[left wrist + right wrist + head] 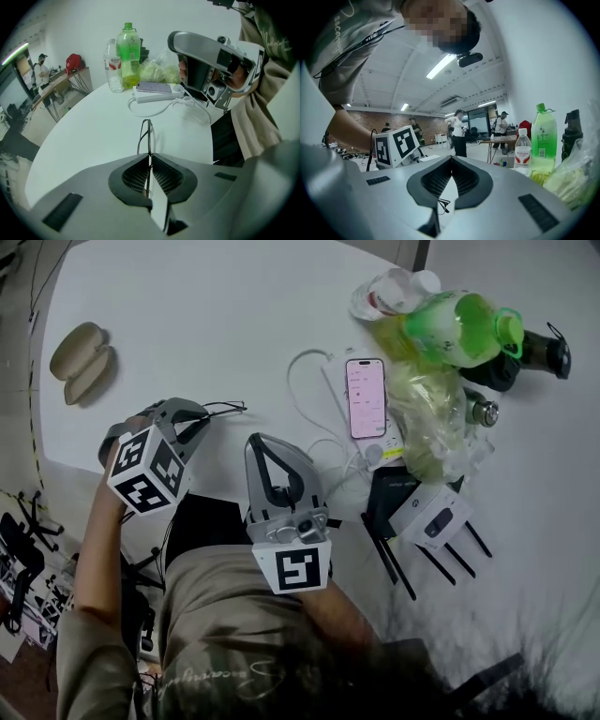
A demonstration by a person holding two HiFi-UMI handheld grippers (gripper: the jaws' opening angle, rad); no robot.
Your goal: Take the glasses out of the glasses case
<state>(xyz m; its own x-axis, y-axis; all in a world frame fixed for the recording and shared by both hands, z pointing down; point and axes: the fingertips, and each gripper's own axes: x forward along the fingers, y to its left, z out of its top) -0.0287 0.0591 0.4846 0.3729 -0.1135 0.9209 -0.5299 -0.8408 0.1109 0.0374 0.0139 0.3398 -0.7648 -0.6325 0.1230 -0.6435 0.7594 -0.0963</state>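
the left hand-held gripper point(149, 157) is closed on the glasses point(146, 136), pinching the thin dark frame between its jaw tips; the glasses stick out ahead of it, above the white desk point(216, 315) near its front edge. the beige case point(80, 362) lies open on the desk, well apart to the left. the right hand-held gripper point(451, 159) has its jaw tips together with nothing held, just beside the left one.

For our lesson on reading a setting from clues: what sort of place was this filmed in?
Probably an open-plan workshop or lab office: a brick back wall, strip lights on a high ceiling, and people standing among desks beyond the white table.
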